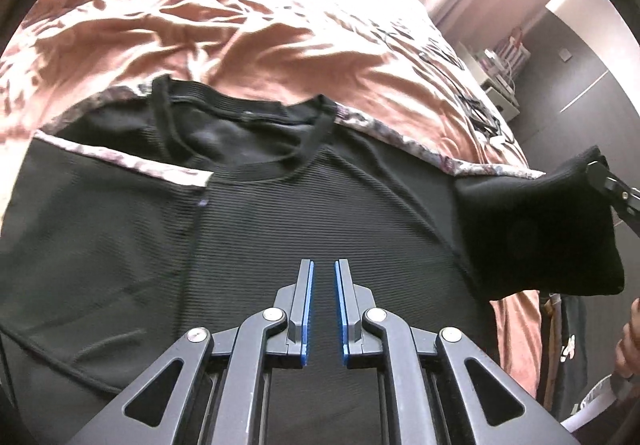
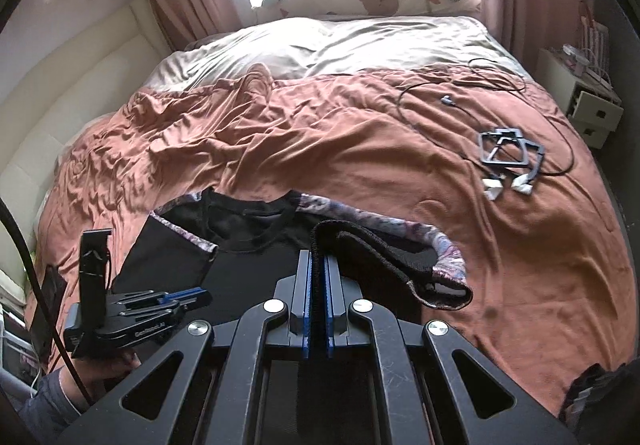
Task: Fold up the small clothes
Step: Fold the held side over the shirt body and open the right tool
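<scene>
Right gripper (image 2: 318, 265): jaws clenched on the cuff edge of the right sleeve (image 2: 372, 245), which is lifted clear of the bedspread (image 2: 360, 125), evidently to carry it inward across the body. Left gripper (image 1: 323, 277): jaws nearly closed, a narrow gap showing, nothing between them; it hangs over the chest of the black T-shirt (image 1: 300, 213). The garment lies face-up at the near edge of the bed. Its left sleeve (image 1: 120, 185) lies folded inward already. Judgement: sleeve-folding stage, second sleeve pending.
</scene>
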